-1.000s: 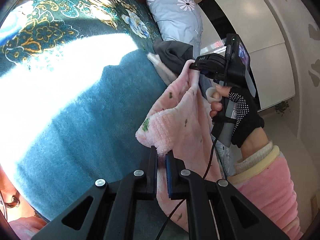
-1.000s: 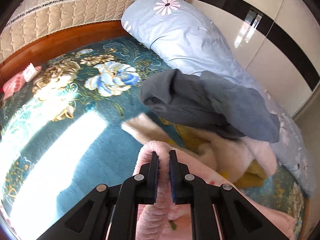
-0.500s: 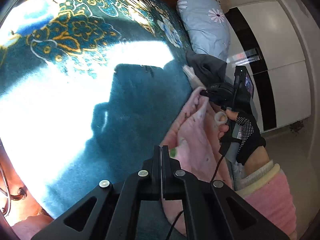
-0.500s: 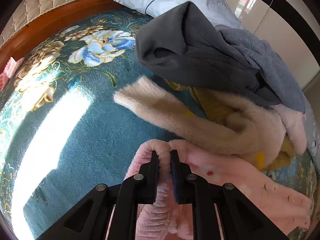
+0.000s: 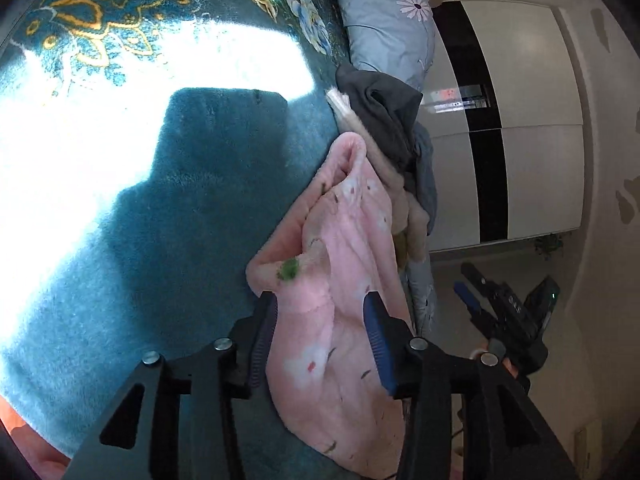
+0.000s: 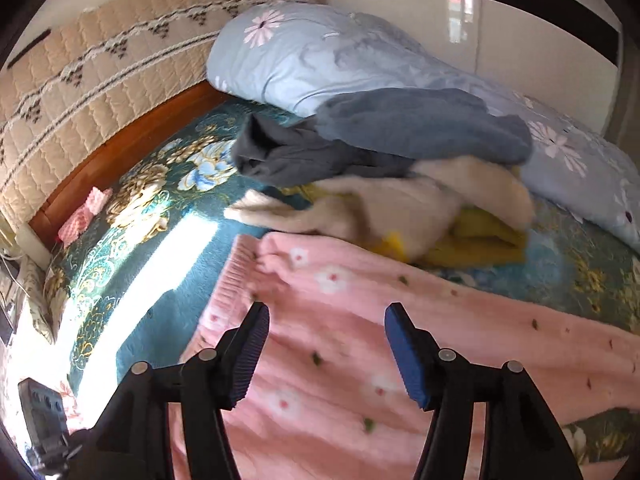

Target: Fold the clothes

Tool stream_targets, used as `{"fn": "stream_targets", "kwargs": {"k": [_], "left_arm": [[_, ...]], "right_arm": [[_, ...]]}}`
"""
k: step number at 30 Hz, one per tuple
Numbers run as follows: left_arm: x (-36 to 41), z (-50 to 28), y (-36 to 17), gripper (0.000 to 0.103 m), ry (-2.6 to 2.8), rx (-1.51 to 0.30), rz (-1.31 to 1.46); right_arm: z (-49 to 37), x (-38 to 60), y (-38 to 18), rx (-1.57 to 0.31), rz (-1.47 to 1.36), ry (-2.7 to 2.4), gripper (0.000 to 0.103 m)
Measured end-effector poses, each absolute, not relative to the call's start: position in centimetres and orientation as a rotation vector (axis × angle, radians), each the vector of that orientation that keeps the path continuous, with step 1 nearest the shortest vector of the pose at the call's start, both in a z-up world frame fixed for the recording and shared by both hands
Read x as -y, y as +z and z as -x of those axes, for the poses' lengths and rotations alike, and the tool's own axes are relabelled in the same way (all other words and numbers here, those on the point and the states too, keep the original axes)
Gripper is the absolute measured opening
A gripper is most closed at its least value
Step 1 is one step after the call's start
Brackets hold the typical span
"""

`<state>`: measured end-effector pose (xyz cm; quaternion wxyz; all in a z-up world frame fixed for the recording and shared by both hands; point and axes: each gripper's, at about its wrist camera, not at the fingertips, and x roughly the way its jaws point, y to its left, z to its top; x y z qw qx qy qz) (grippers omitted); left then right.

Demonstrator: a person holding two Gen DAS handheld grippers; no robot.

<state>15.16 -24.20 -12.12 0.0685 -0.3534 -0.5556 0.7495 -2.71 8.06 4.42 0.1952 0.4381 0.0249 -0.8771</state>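
The left hand-held gripper [image 5: 322, 338] has its jaws apart and opening, and nothing is pinched. The pink garment [image 5: 340, 280] lies between the pads but they do not press it. I think it is being let go so it can lie flat on the bed [image 5: 180, 208].

The right hand-held gripper [image 6: 326, 350] also has its jaws apart and opening, with the same pink garment [image 6: 360, 320] loose under it. In the left wrist view it hangs off the bed's edge at 4 o'clock [image 5: 476, 300], away from the cloth.

The pink garment is spread long on the teal bed cover, so it looks ready for a fold.

At 12 o'clock from the right gripper sits a pile: a cream fluffy garment [image 6: 400, 204], a yellow cloth [image 6: 480, 236] and dark grey clothes [image 6: 360, 140]. They probably wait there for their turn. Behind them a light blue flowered pillow [image 6: 320, 52] rests by the headboard [image 6: 80, 80].
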Motion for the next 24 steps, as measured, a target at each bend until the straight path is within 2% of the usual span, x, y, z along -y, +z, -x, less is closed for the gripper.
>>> {"fn": "stream_targets", "kwargs": {"k": [6, 8, 9, 13, 19, 24], "left_arm": [[21.6, -13.6, -12.6, 0.044, 2.309, 1.584, 1.187], [21.2, -13.3, -12.8, 0.034, 2.352, 1.557, 1.227], [21.1, -13.3, -12.8, 0.021, 2.367, 1.551, 1.237], [21.1, -13.6, -13.0, 0.01, 2.407, 1.549, 1.258], [21.4, -13.9, -13.1, 0.01, 2.42, 1.552, 1.246], [21.4, -13.8, -13.2, 0.01, 2.42, 1.554, 1.235]], "right_arm": [[-1.7, -29.0, 5.8, 0.469, -1.246, -2.615, 0.065], [-3.7, -35.7, 5.2, 0.602, -1.273, -2.675, 0.066], [-5.0, -38.8, 4.7, 0.67, -1.282, -2.699, 0.066], [-10.5, -50.0, 3.1, 0.9, -1.289, -2.792, 0.066], [-19.3, -62.6, 1.6, 1.191, -1.232, -2.93, 0.066], [-24.8, -68.4, -2.0, 1.438, -1.257, -2.936, 0.066]]}}
